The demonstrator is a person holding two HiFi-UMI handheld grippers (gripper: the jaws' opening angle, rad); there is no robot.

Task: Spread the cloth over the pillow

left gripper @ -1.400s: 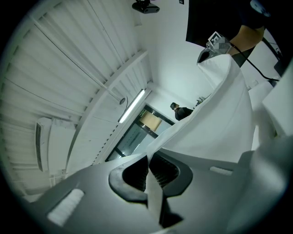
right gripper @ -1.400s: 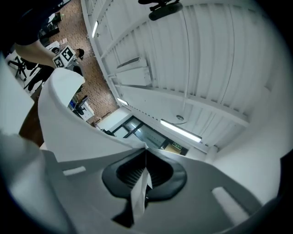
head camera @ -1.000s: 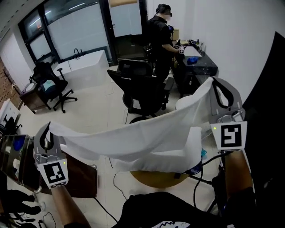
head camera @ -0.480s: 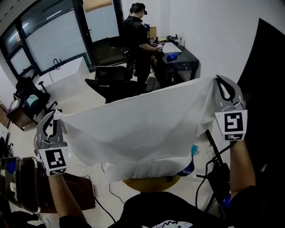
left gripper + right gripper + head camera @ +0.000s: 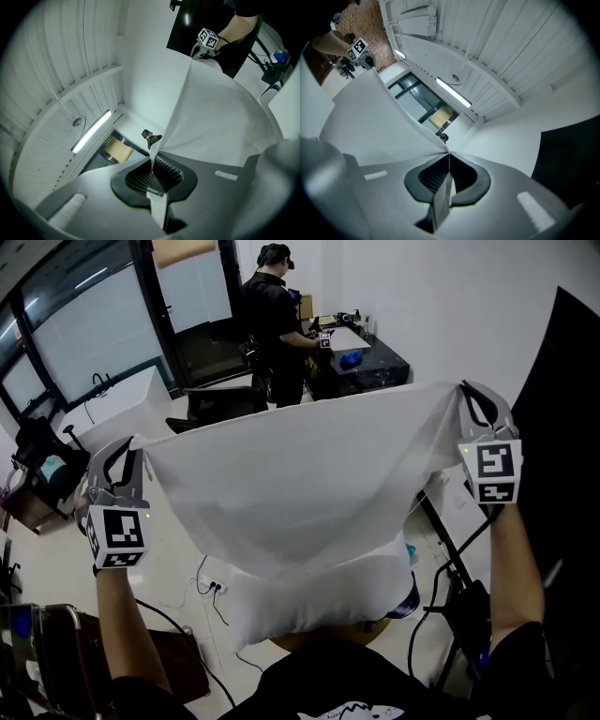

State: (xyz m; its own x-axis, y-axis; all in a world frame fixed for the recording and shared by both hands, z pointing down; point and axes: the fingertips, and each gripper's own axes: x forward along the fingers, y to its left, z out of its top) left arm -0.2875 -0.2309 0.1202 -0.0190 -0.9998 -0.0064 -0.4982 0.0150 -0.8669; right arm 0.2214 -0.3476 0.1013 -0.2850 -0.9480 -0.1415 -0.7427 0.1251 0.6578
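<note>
White cloth, near-taut, strung as a broad sheet between both grippers above the pillow. One top corner pinched in the left gripper, jaws together on the fabric. Other top corner in the right gripper, jaws likewise closed on it. Confirmed in both gripper views, with a short tail of fabric poking back through each pair.

Change over the last second: previously slack, bagging low in the middle with a fold doubled under. Since then drawn apart, sag mostly pulled out, only a shallow dip left along the lower edge. Reads as the opening-out done and the sheet roughly centred for the drop. Lowering onto the pillow not yet done.

Pillow white, lying on a round tan counter and covering nearly all of it, with only a sliver at the near edge showing. Lower edge of the cloth overlapping the pillow's far part in the head view; touching or not, cannot tell.

Writing: none legible. Black-and-white square markers on the gripper cubes, patterns only. Small green sign over a doorway in the left gripper view, too small to read.
</note>
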